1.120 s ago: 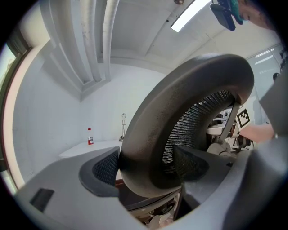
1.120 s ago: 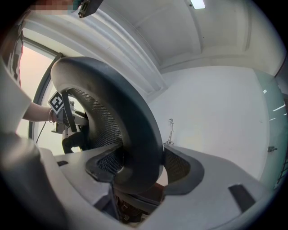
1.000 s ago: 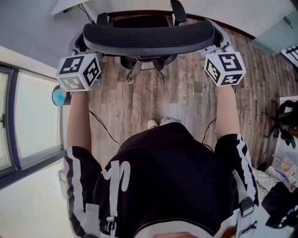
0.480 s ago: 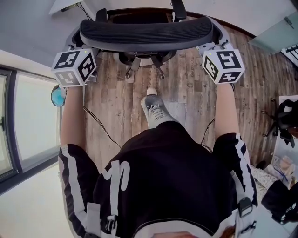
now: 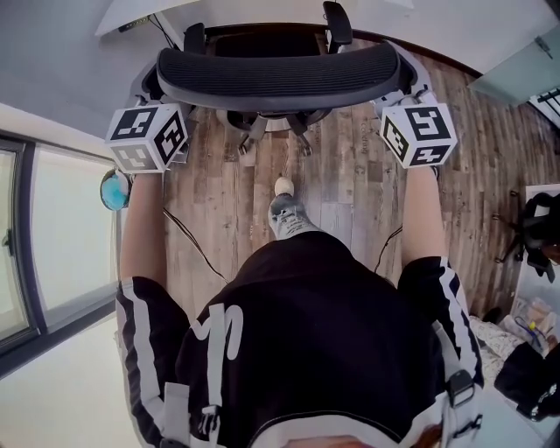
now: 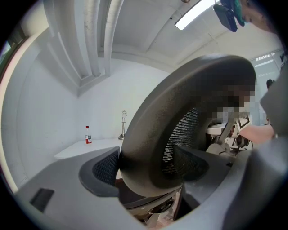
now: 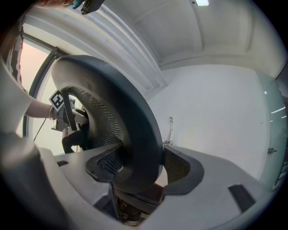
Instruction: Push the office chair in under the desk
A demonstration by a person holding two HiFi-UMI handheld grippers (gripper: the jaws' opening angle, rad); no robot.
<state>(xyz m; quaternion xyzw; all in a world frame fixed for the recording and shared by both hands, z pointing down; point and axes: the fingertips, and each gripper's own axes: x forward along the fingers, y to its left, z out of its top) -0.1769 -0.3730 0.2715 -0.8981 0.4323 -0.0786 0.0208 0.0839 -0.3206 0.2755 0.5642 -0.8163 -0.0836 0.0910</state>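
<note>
1. Head view: the office chair stands at the desk edge. The left gripper and right gripper take opposite backrest ends, likely for a straight push.
2. Left gripper view: the jaws pinch the backrest rim.
3. Right gripper view: the jaws clamp the rim likewise.

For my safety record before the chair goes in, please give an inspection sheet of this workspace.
Surface: wooden floor; the person's shoe stands behind the chair.
Job's things: office chair, close before the white desk.
Clutter: small bottle on the desk; dark items at the right.
Grippers: left gripper and right gripper each clamp the backrest's rim.
Cables: black cables on the floor beside the person.
Surroundings: window at the left; white walls.
</note>
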